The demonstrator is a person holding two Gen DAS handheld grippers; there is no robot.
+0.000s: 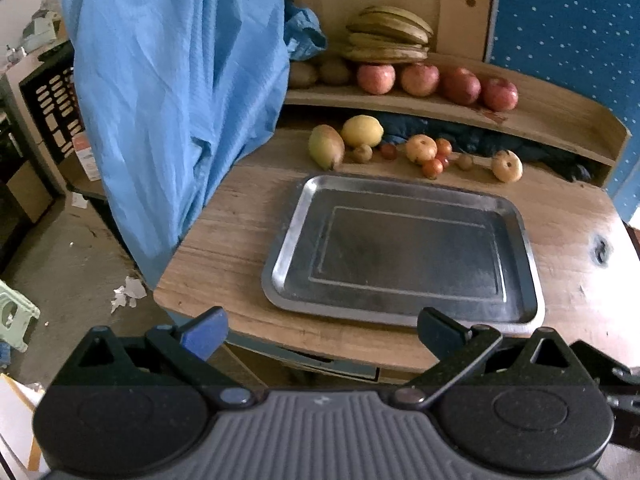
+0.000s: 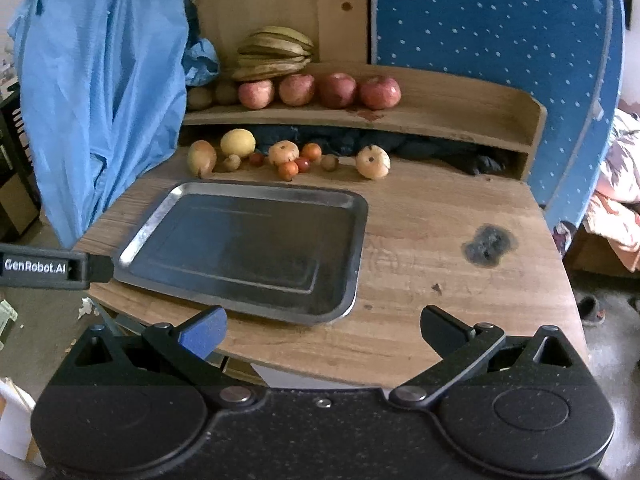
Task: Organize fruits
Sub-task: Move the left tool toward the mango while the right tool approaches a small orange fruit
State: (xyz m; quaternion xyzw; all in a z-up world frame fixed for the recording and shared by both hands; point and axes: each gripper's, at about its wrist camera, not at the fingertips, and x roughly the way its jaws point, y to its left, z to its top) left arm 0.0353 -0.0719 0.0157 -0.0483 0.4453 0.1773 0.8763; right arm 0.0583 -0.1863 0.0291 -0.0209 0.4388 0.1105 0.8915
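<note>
two open claws wait at the near edge of a rounded wooden bench (image 2: 432, 216), neither holding anything. at the bench's left side hangs a large crumpled blue cloth (image 1: 176, 92), draping past the edge toward the floor. in the middle of the bench lies an empty rectangular metal tray (image 1: 404, 252) with a raised rim. behind it a curved wooden shelf (image 2: 448, 116) carries a bunch of dull yellow-brown bananas (image 2: 276, 52) and, in front of them, a row of four red apples (image 2: 340, 90), with a couple of brownish fruits at the row's left end.

below the shelf, on the bench just beyond the tray, sit the loose fruits: a green-yellow mango (image 1: 326, 146), a round yellow fruit (image 1: 362, 131) touching it, two pale apple-like fruits (image 1: 506, 165), several small orange-red fruits (image 1: 434, 166) and a few small brown ones.

the left claw (image 1: 322, 330) has its fingers spread wide, short of the tray. the right claw (image 2: 322, 328) is likewise spread, over the tray's near right corner.

judging from this, sorting has not begun. the small round fruits look likely to roll if nudged, and they cluster closely, so a wide-spread claw could knock neighbours away. the tray's smooth floor may let fruit slide. the cloth hangs near the mango and could snag a finger.
</note>
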